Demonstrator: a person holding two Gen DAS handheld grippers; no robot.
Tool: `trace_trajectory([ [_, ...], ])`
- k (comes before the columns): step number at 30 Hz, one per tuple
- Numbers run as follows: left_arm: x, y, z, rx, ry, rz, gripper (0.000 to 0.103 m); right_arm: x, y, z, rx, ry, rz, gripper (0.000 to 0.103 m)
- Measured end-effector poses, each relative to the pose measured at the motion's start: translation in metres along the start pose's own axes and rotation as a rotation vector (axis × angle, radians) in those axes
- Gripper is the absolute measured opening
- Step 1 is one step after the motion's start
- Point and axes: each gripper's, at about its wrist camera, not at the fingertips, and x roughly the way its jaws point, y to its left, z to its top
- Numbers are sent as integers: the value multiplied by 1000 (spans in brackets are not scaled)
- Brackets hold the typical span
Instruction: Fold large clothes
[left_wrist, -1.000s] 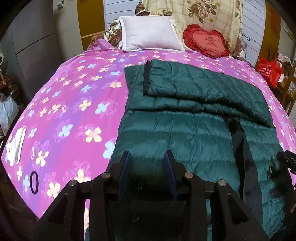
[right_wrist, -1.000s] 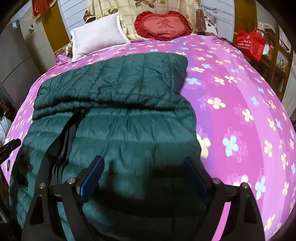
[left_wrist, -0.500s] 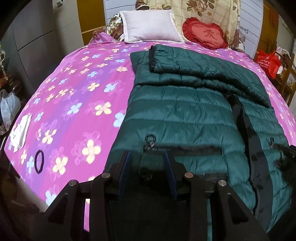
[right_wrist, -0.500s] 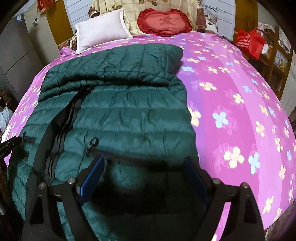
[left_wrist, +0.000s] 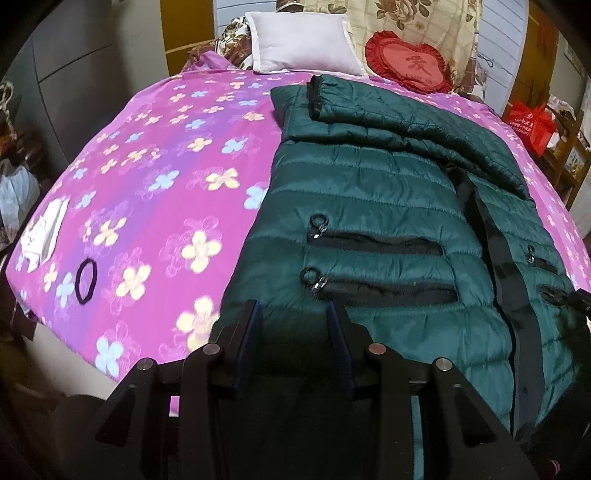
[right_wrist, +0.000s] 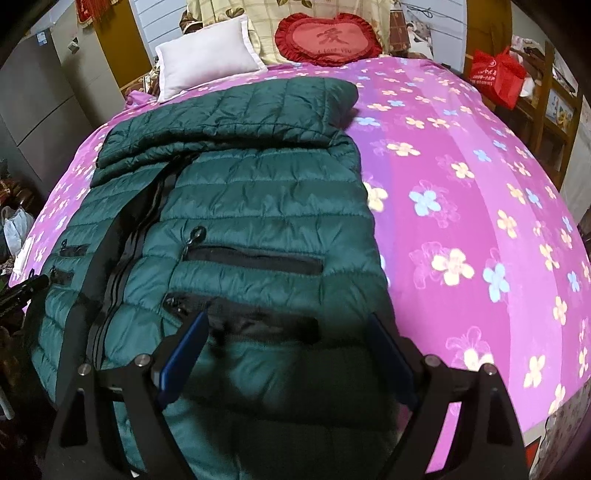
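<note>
- A big dark green puffy jacket (left_wrist: 369, 206) lies flat on the bed, front side up, with its bottom hem hanging over the near edge.
- Its sleeves are folded across the chest, at the end nearer the pillows.
- A black zipper (right_wrist: 122, 251) runs down the middle, and black zip pockets (left_wrist: 376, 245) sit on each side of it.
- The left gripper (left_wrist: 293, 314) hangs over the hem near the jacket's left side. Its jaws are partly open, and nothing seems to be pinched between them, though that spot is dark.
- The right gripper (right_wrist: 288, 325) hangs over the hem on the other side. Its jaws are wide open and hold nothing.
- The pink flowered bedspread (right_wrist: 461, 206) is bare on both sides of the jacket.
- A black hair tie (left_wrist: 85, 280) and something white (left_wrist: 42, 232) lie near the bed's near left corner.
- A white pillow (left_wrist: 301, 44) and a red heart cushion (right_wrist: 328, 38) sit at the far edge.
- A red bag (right_wrist: 496, 74) stands beside the bed's far right corner.
</note>
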Motion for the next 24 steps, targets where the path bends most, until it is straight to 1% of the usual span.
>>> trace_trajectory([
  [3,-7,10,-6,-22,-1,-27,28,-8,-5,-6,-3,6,3,90],
  [7,-16,28,-15,-81,20,-85,28,-16,-13,-14,-6,24,0,90],
  [10,-20,38,-20,-108,16,-87,28,-19,-22,-22,7,40,4,90],
  [12,-22,45,-24,-131,18,-108,28,-20,-30,-28,25,57,6,90],
  [13,-21,48,-26,-142,23,-121,29,-20,-33,-30,31,62,7,90],
  [14,-21,49,-27,-148,27,-130,33,-20,-36,-32,41,67,11,90],
  [16,-19,48,-31,-144,36,-141,38,-19,-44,-37,66,79,25,90],
  [19,-16,43,-34,-131,53,-152,39,-16,-52,-43,95,105,52,90],
  [24,-11,40,-41,-115,77,-152,44,-12,-55,-51,112,135,133,90],
])
